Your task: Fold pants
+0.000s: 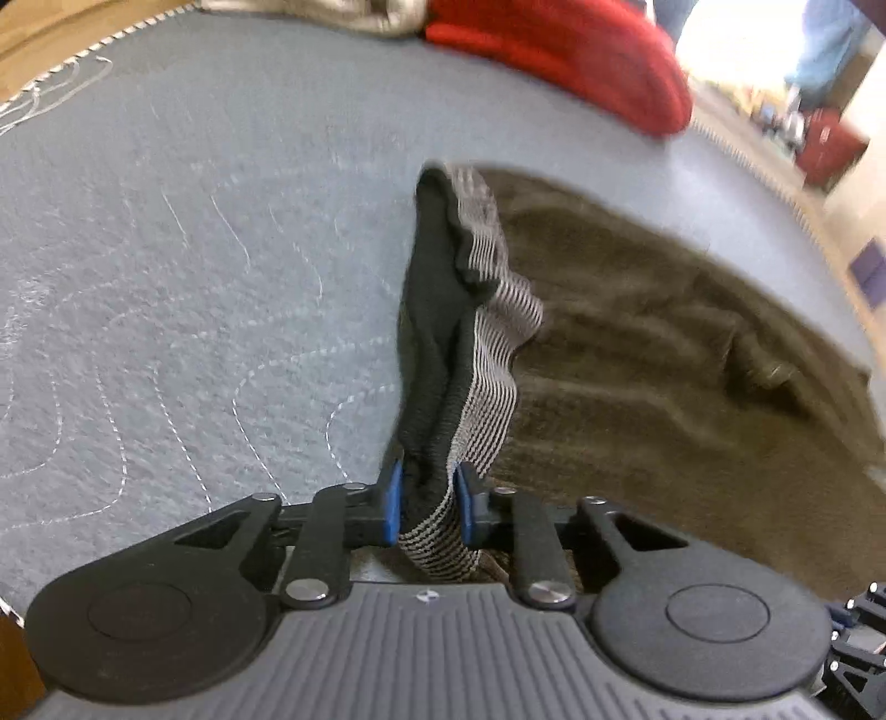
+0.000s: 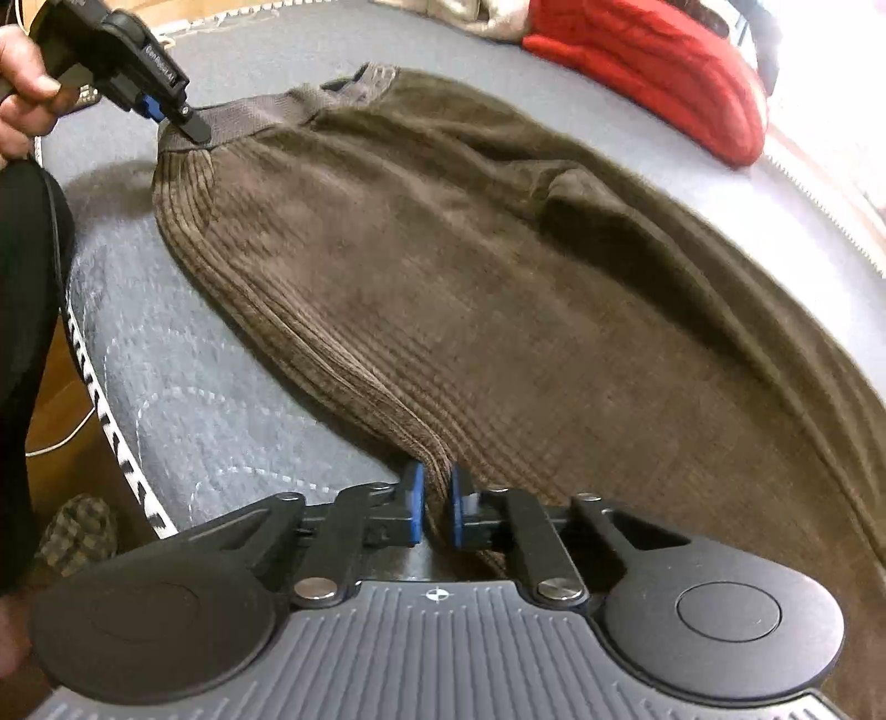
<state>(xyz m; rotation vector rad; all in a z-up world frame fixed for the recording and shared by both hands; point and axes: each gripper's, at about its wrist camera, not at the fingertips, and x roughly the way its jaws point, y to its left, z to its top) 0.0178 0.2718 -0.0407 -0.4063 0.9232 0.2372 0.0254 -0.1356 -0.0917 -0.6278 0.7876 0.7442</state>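
Between the blue pads of the left hand-held gripper (image 1: 426, 512) sits the ribbed elastic waistband (image 1: 487, 343) of the brown corduroy pants (image 2: 443, 288), pinched tight and running straight ahead from the jaws. From the right wrist view, this gripper (image 2: 188, 124) bites the waistband's near corner, with a person's hand (image 2: 25, 83) on its handle. The right hand-held gripper (image 2: 434, 512) is clamped on a bunched fold of corduroy at the pants' lower edge, its pads pressing the cloth from both sides. Ahead of both grippers the pants lie spread on a grey quilted bed (image 1: 194, 277). Beyond the pants, at the bed's far edge, lies a red knitted garment (image 2: 659, 72) beside a pale cloth (image 1: 332, 14).
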